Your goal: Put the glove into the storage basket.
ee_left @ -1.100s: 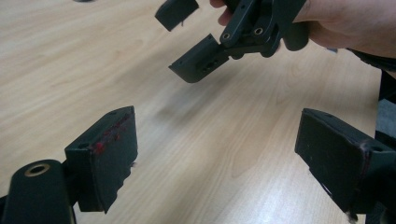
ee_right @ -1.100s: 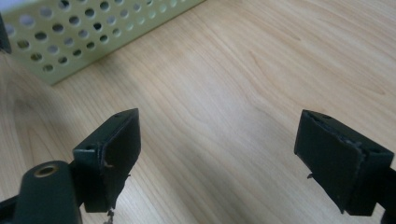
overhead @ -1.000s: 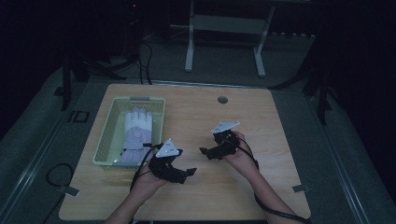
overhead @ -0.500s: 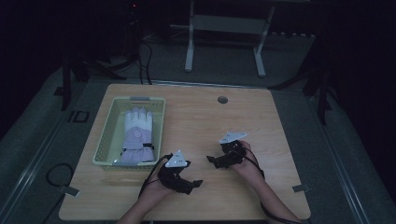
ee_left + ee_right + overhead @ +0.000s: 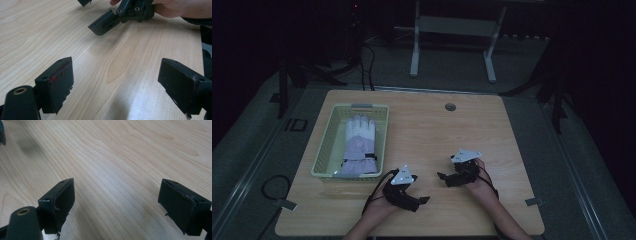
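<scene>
On the near half of the wooden table point(image 5: 427, 130), as the high view showed it, both grippers sat low over bare wood, each in one of the person's hands. Toward the bottom centre was the left gripper point(image 5: 423, 199), its grey three-cornered plate on top and its jaws pointing to the picture's right. Near it, further right and a little farther up the table, was the right gripper point(image 5: 443, 176), its jaws pointing left toward the other one. Neither held anything. Well apart from both, on the left side of the table, stood a pale green basket point(image 5: 323, 156) with a white and lavender glove point(image 5: 358, 145) lying flat inside it, fingers toward the far end. A small round grommet point(image 5: 450, 107) marked the far edge of the tabletop.

From the left gripper view, the left gripper point(image 5: 117, 85) had its two black jaws spread wide, with only wood grain between them. One pad bore reddish smears. Across the table point(image 5: 37, 30) at the top of that view lay the right gripper point(image 5: 95, 12), a hand point(image 5: 180, 8) wrapped around its body, one jaw resting close to the surface.

From the right gripper view, the right gripper point(image 5: 117, 205) also had its jaws wide apart, empty, above the table point(image 5: 130, 152).
</scene>
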